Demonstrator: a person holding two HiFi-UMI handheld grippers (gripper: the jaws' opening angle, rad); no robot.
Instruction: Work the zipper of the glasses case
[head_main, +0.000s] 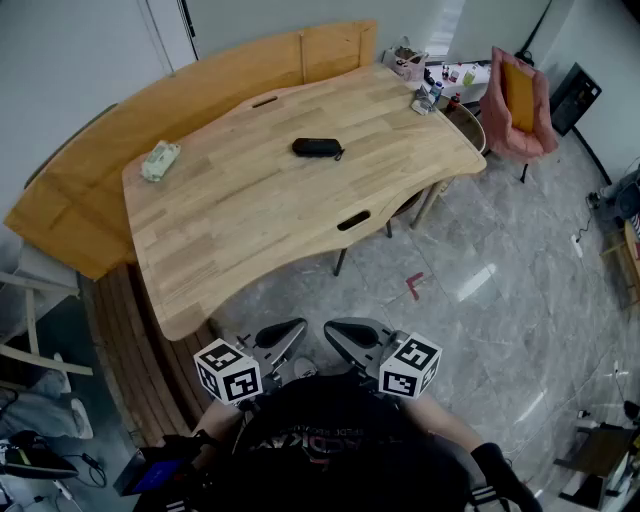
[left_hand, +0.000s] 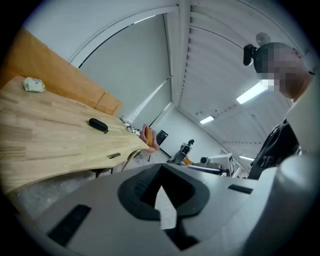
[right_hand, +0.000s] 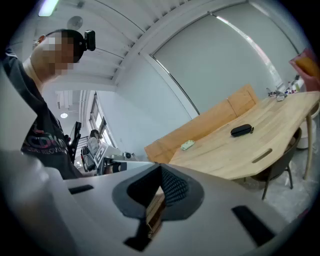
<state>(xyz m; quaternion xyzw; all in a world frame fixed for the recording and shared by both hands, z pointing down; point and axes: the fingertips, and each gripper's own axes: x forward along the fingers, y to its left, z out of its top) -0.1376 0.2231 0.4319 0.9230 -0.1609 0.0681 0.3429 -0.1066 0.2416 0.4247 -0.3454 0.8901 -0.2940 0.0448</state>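
Observation:
The black glasses case lies zipped on the far middle of the wooden table. It shows small in the left gripper view and in the right gripper view. Both grippers are held close to the person's chest, well short of the table's near edge and far from the case. My left gripper and my right gripper point their tips toward each other. In each gripper's own view the jaws are shut with nothing between them, for the left gripper and the right gripper.
A crumpled green-white packet lies at the table's left end. Small bottles and clutter crowd the far right corner beside a pink chair. A wooden panel runs behind the table. A chair stands under the table's right side.

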